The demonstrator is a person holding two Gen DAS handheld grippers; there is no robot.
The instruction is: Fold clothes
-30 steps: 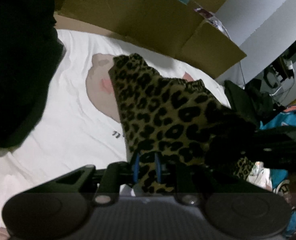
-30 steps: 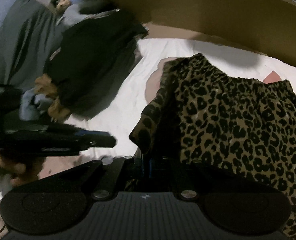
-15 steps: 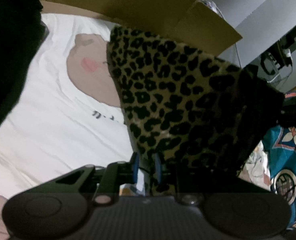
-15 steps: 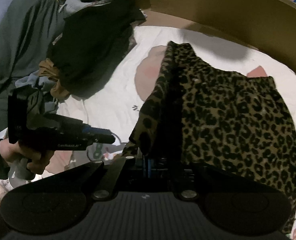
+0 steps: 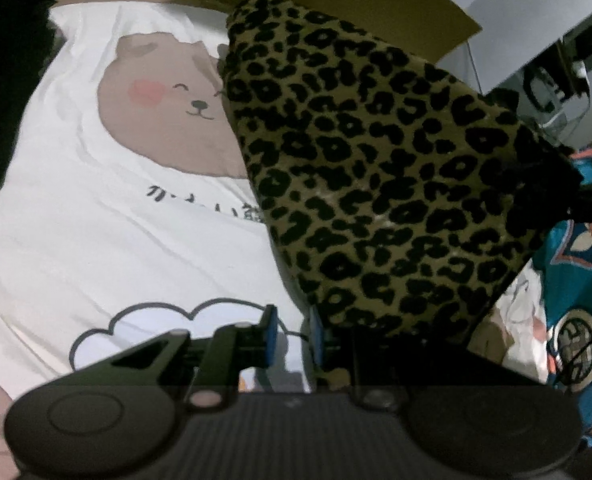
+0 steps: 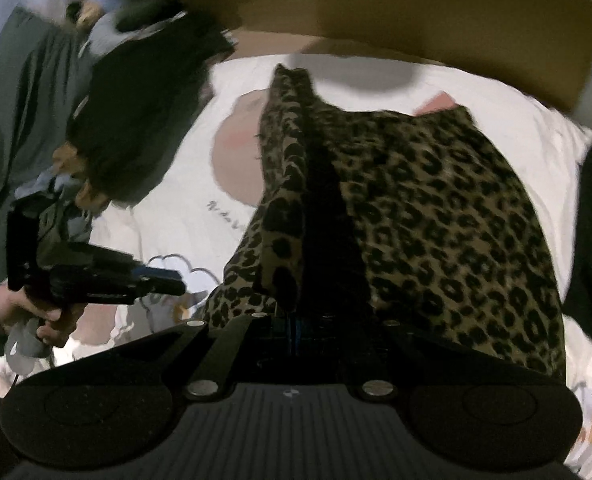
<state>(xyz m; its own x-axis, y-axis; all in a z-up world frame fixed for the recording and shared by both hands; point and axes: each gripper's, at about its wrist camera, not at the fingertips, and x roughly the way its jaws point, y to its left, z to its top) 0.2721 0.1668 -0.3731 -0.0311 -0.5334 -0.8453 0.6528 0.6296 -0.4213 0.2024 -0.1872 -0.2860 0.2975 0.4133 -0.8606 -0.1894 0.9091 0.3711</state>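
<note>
A white bedsheet printed with a brown cartoon bear (image 5: 96, 240) fills the left wrist view from 9 to 6 o'clock, bare and flat apart from light creases. A brown cardboard box wall (image 6: 396, 12) closes off its far edge at 12 o'clock. A heap of dark clothes (image 6: 136, 120) crowds the sheet's edge at 10 o'clock in the right wrist view, and a teal patterned cloth (image 5: 580, 300) lies off the sheet at 3 o'clock in the left wrist view. The leopard-print fabric garment (image 5: 376, 184) hangs lifted over the sheet from centre to 3 o'clock, hiding part of the bear. The right gripper (image 6: 294, 326) is clamped on the garment's lower edge, with its fingers together. The left gripper (image 5: 292, 330) has its blue-padded fingers (image 5: 270, 330) parted a little with sheet showing between them; the cloth lies just beside its right finger, and the person's hand (image 6: 36, 312) holds it at 8 o'clock.
</note>
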